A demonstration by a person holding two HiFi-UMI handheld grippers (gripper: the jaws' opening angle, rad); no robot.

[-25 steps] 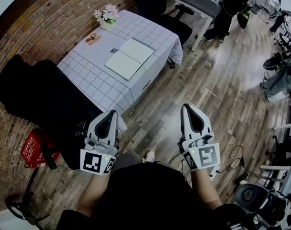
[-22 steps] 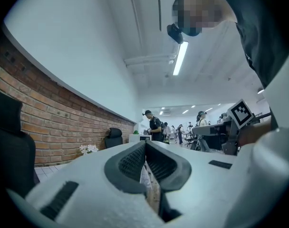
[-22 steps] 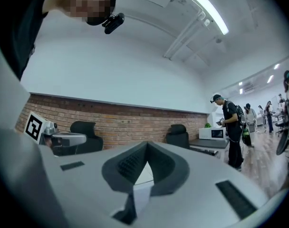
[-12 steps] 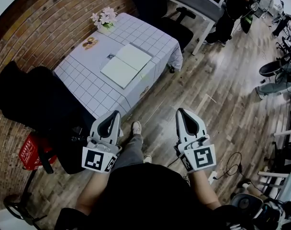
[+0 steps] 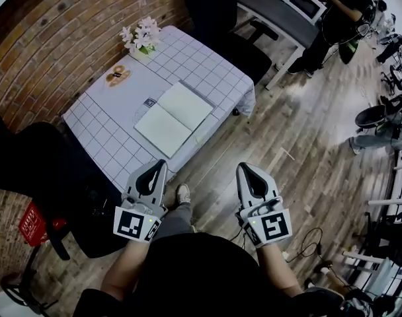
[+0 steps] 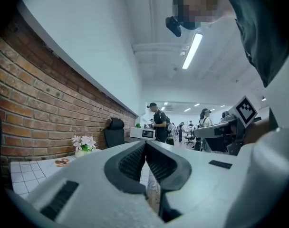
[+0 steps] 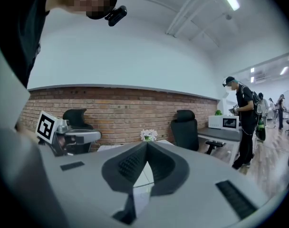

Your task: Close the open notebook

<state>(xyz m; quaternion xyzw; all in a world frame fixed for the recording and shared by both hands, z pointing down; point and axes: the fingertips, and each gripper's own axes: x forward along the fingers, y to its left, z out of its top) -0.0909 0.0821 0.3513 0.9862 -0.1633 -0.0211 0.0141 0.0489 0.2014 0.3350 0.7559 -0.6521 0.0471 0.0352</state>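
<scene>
We list the notebook (image 5: pixel 173 119) lying open on the table (image 5: pixel 102 121) at twelve o'clock, untouched, our left gripper (image 5: pixel 162 164) and right gripper (image 5: pixel 241 167) well short of it, fingers pressed together on nothing: closing remains ahead.

Head view is shot from up high and tilted steeply down. The whole table (image 5: pixel 108 121) is caught from well back, beyond the left gripper (image 5: pixel 161 166) and right gripper (image 5: pixel 242 168). Both gripper views are taken low and level, right along their own jaws. The flowers (image 5: pixel 140 35) at the table's far corner and the brick wall (image 5: pixel 62 45) are shared by all three.
</scene>
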